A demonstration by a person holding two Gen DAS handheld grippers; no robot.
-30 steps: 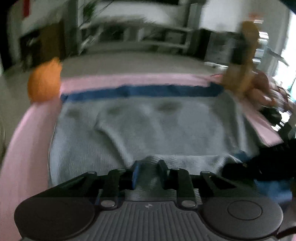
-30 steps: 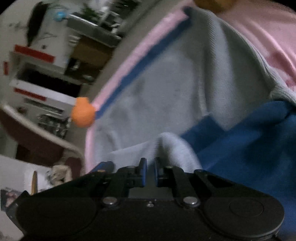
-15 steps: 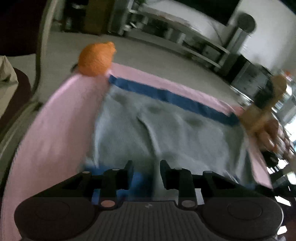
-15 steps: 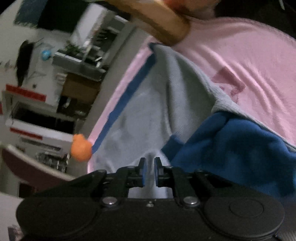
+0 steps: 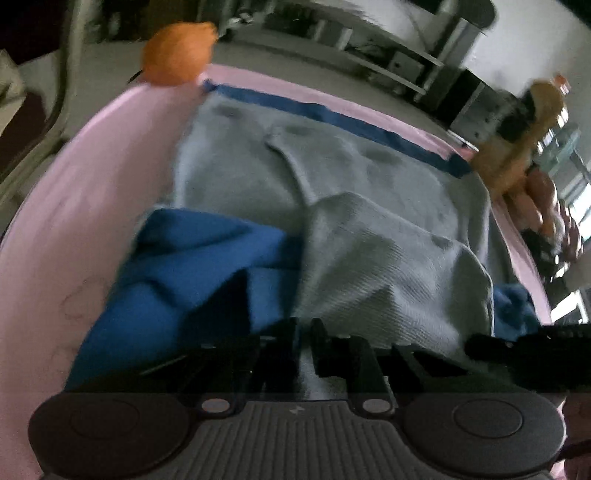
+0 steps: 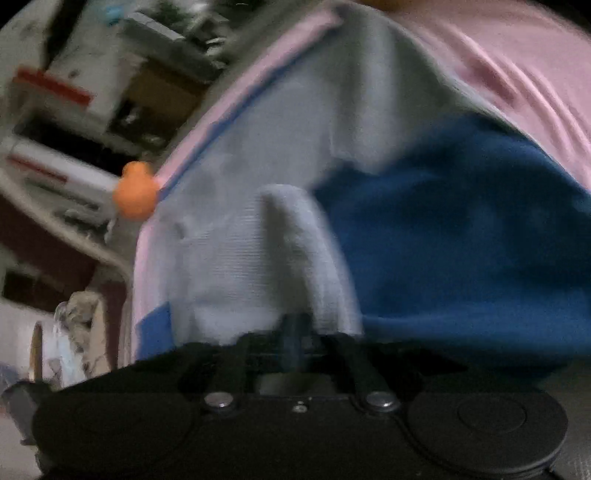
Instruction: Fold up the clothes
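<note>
A grey knit garment (image 5: 369, 206) with blue parts (image 5: 192, 266) lies on a pink cloth-covered table (image 5: 74, 192). A blue band (image 5: 351, 125) runs along its far edge. My left gripper (image 5: 304, 332) is shut on a fold of the grey fabric at its near edge. In the right wrist view the same grey garment (image 6: 280, 140) spreads away, with a blue panel (image 6: 461, 229) to the right. My right gripper (image 6: 295, 325) is shut on a raised ridge of grey fabric (image 6: 295, 243). Both views are blurred.
An orange round object (image 5: 177, 51) sits at the table's far left corner, also the orange object (image 6: 135, 190) in the right view. A tan object and a hand (image 5: 535, 184) are at the far right. Shelves and furniture (image 5: 351, 33) stand beyond the table.
The left gripper has gone from open to shut on the grey fabric. More blue fabric now shows at the left. The right gripper stays shut on its fold and has shifted.
</note>
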